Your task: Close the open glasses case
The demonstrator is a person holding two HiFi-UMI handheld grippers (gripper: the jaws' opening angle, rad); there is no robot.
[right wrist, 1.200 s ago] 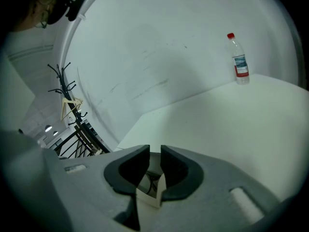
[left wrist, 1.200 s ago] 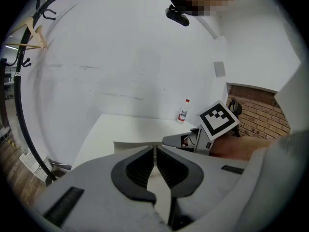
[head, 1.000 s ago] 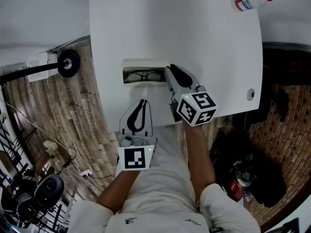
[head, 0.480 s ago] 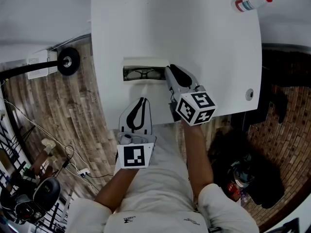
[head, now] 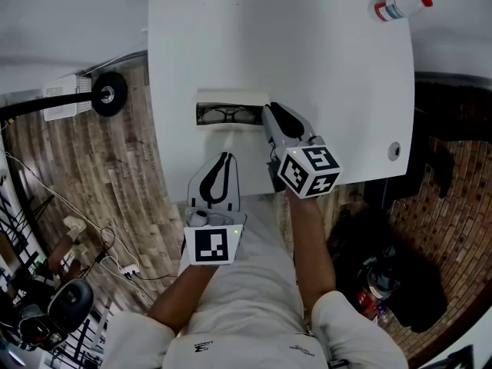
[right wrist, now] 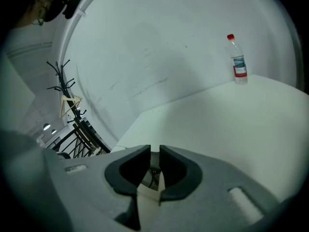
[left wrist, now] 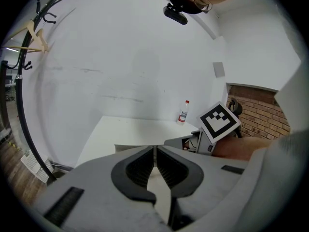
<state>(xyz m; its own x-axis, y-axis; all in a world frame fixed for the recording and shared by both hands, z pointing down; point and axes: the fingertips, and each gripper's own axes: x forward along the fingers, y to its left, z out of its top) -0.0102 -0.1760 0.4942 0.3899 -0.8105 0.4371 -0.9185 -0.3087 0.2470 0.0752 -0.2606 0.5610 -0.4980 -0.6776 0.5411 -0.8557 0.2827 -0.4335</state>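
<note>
1 open white glasses case (head: 231, 98), glasses (head: 227, 116) inside | left gripper (head: 224, 160), right gripper (head: 269, 111): fingers (left wrist: 135, 170) clenched, empty

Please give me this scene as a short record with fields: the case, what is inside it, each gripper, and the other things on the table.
case: cream rectangular glasses case, open, on the white table
contents: dark-framed glasses
right gripper: jaws together, tips at the case's right end
left gripper: jaws together, nothing between them, apart from the case, on the person's side of it
other: clear plastic bottle with red cap, standing at the far right corner
task status: lid not yet closed
</note>
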